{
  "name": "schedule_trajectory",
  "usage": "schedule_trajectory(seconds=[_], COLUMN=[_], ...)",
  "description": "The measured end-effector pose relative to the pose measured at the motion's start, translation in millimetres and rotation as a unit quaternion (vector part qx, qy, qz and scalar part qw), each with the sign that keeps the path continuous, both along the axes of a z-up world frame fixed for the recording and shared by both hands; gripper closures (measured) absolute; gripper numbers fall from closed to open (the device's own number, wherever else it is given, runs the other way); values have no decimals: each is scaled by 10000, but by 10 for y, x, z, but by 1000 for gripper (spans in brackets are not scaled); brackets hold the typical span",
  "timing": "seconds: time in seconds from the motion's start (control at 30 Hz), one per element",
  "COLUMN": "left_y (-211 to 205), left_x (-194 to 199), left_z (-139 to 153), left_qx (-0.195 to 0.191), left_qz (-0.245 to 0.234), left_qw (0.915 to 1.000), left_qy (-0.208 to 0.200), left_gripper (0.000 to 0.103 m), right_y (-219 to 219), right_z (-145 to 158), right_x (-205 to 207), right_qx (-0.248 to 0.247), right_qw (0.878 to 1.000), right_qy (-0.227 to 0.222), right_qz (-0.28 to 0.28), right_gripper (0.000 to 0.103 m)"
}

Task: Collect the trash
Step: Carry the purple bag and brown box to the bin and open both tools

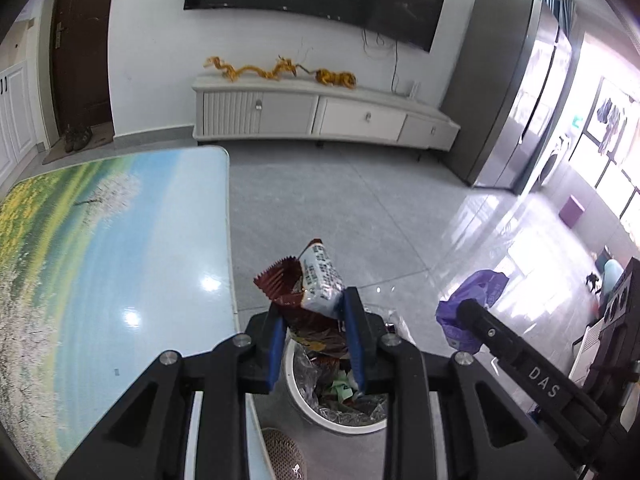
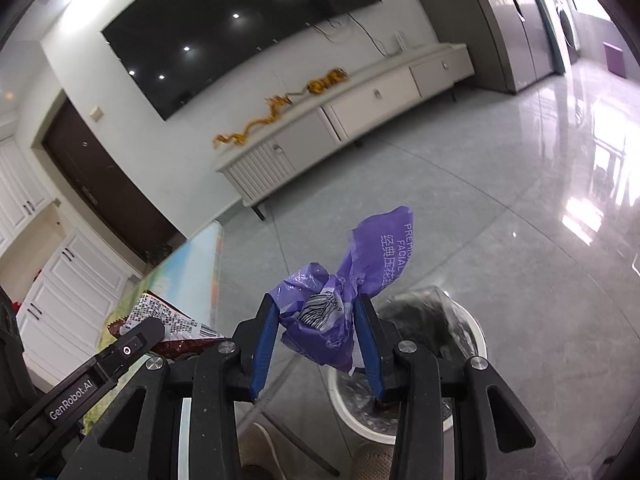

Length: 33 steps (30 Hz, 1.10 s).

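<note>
From the left wrist view, the left claw (image 1: 314, 312) pinches a crumpled snack wrapper (image 1: 308, 280), red-brown and white with printed text, between its blue fingers (image 1: 354, 332). The wrapper is held in the air directly above a white trash bin (image 1: 298, 394) on the grey floor, just beside the edge of the worktop (image 1: 120, 264) with its landscape print. The bin is lined with clear plastic and already holds mixed scraps. To the right, the other claw's black finger shows, with a purple bag (image 1: 472, 300) in it.

From the right wrist view, the right claw (image 2: 316, 320) is pressed onto the purple plastic bag (image 2: 340, 292), which bulges out between the blue fingers (image 2: 366, 336) and rises above them; a barcode patch faces the camera. It hangs above the near rim of the white trash bin (image 2: 478, 340). At lower left, the left claw's finger holds the snack wrapper (image 2: 168, 322) near the worktop (image 2: 192, 268).
</note>
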<state>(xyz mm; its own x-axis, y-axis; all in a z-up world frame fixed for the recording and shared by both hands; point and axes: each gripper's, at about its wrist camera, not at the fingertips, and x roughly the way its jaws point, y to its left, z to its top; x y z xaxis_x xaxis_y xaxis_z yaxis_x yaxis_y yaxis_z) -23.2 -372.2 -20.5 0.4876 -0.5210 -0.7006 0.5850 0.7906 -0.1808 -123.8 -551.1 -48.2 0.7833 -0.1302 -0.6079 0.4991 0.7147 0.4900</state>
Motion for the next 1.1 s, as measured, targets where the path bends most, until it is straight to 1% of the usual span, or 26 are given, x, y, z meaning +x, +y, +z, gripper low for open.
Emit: schedule_trajectory(seconds=[0.2, 0.37, 0.53, 0.57, 0.67, 0.77, 0.83, 0.93, 1.0, 1.1], left_y=[-408, -642, -802, -828, -866, -893, -895, -898, -877, -849], left_x=[101, 164, 233, 245, 298, 341, 362, 398, 409, 406], left_z=[-372, -636, -861, -902, -960, -1017, -1040, -1063, -1058, -1019], left_qx=[367, 611, 787, 822, 798, 805, 784, 748, 711, 640], left_qz=[-124, -148, -177, -157, -179, -184, -181, -179, -162, -122], left_qw=[9991, 9974, 9951, 9945, 9934, 9923, 9918, 9903, 9899, 9901], left_qy=[168, 343, 575, 623, 802, 926, 995, 1155, 1217, 1247], left_gripper=[75, 75, 74, 70, 69, 63, 61, 58, 52, 50], right_y=[-228, -381, -466, -482, -515, -522, -513, -502, -501, -512], right_z=[-405, -761, -984, -1020, -1116, -1210, -1258, -1289, -1286, -1268], right_x=[86, 88, 105, 103, 99, 91, 90, 93, 97, 73], right_qx=[286, 599, 827, 878, 963, 1035, 1062, 1087, 1070, 1041], right_qw=[9987, 9952, 9910, 9901, 9871, 9847, 9834, 9822, 9818, 9820], right_qy=[404, 752, 1013, 1056, 1227, 1347, 1417, 1475, 1506, 1499], right_qz=[-100, -194, -275, -295, -351, -394, -391, -410, -432, -483], right_gripper=[67, 67, 64, 63, 61, 58, 47, 46, 46, 45])
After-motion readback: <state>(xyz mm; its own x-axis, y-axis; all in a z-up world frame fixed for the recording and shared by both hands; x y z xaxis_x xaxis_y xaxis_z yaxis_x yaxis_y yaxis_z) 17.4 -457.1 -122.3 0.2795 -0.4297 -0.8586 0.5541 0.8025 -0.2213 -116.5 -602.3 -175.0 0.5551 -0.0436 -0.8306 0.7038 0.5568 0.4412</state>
